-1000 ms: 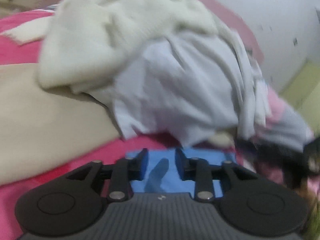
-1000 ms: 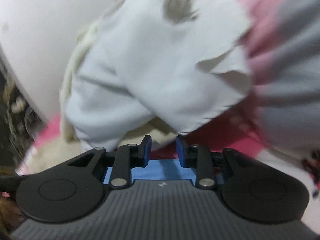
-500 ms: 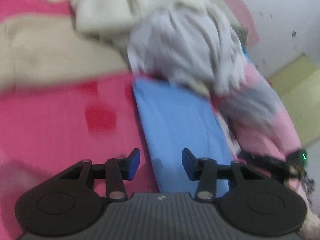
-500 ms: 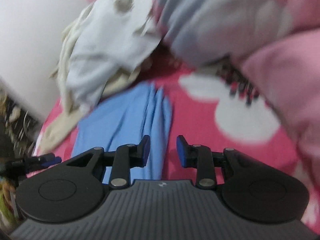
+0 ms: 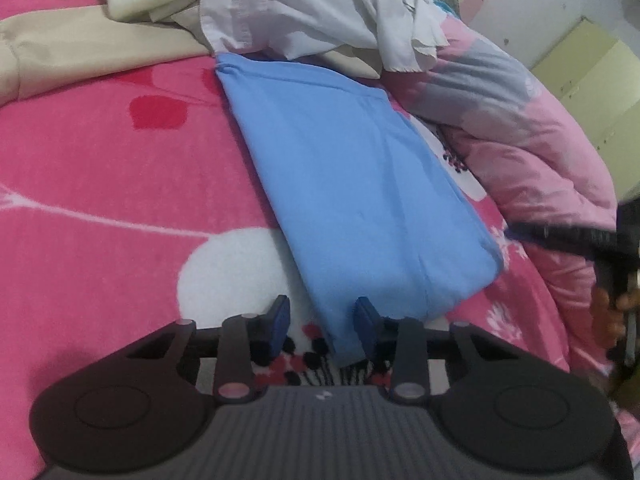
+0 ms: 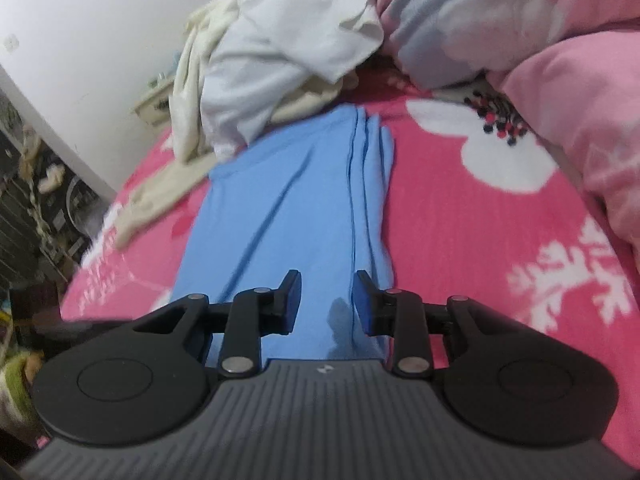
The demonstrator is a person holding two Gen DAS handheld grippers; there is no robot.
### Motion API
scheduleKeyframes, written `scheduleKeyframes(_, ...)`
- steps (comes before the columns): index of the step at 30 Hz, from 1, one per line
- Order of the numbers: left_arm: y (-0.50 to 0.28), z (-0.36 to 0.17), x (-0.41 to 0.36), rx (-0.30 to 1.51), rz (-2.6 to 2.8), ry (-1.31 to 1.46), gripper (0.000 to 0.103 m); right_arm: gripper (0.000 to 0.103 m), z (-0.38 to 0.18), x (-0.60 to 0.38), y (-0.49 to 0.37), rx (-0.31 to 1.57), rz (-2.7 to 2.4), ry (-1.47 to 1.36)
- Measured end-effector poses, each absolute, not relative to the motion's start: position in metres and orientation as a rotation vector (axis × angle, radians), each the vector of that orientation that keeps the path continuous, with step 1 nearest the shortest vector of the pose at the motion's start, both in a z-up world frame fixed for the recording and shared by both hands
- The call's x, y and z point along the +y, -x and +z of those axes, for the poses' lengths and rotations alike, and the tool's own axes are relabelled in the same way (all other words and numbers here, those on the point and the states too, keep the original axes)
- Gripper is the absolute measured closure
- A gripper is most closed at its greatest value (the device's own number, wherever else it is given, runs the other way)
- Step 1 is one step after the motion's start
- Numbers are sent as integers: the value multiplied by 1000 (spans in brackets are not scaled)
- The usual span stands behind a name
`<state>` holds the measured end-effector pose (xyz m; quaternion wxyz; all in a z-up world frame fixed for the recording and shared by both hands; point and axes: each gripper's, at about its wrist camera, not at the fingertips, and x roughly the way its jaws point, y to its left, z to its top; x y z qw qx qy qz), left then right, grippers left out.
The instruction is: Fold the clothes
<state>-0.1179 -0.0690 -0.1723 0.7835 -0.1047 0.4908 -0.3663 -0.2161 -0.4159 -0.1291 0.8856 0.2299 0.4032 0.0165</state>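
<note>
A pink blanket (image 5: 100, 168) with white flowers covers the bed and bears everything else. A pink and grey quilt (image 5: 520, 120) is bunched along the blanket's edge, on the right in both views. At the blanket's far end lies a heap of white and cream clothes (image 5: 312, 4), with a beige cloth (image 5: 80, 52) spread flat just left of it in the left view.

The blue garment (image 5: 352, 184) lies folded into a long strip in the middle of the blanket, its far end touching the heap, its stacked edges (image 6: 372, 168) on the quilt side.

The right gripper (image 6: 327, 300) hovers over the garment's near end; its jaws stand apart, nothing pinched between them, released.

The left gripper (image 5: 323, 320) sits at the garment's near corner above the blanket; its jaws are closing, the corner edge lies between them, and the pads do not press on it.
</note>
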Motion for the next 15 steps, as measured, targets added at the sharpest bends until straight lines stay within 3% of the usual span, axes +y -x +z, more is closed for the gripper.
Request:
scheduleKeyframes(4,115,-174,-67,1052,-764,266,79,77,-144,-403,217,926,13,-430)
scheduleKeyframes(5,114,-175,-67,1049,-754,276,84,77,-148,-401,216,941,4,-417)
scheduleKeyframes(6,113,-177,-68,1050,-745,285,96,79,-152,-399,216,954,-5,-406)
scheduleKeyframes(7,112,-178,-68,1050,-742,300,99,86,-155,-397,216,956,-12,-398)
scheduleKeyframes(9,112,-178,-68,1044,-734,318,100,99,-155,-396,219,946,-28,-387)
scheduleKeyframes(15,117,-159,-56,961,-767,317,101,102,-120,-406,244,815,-93,-384)
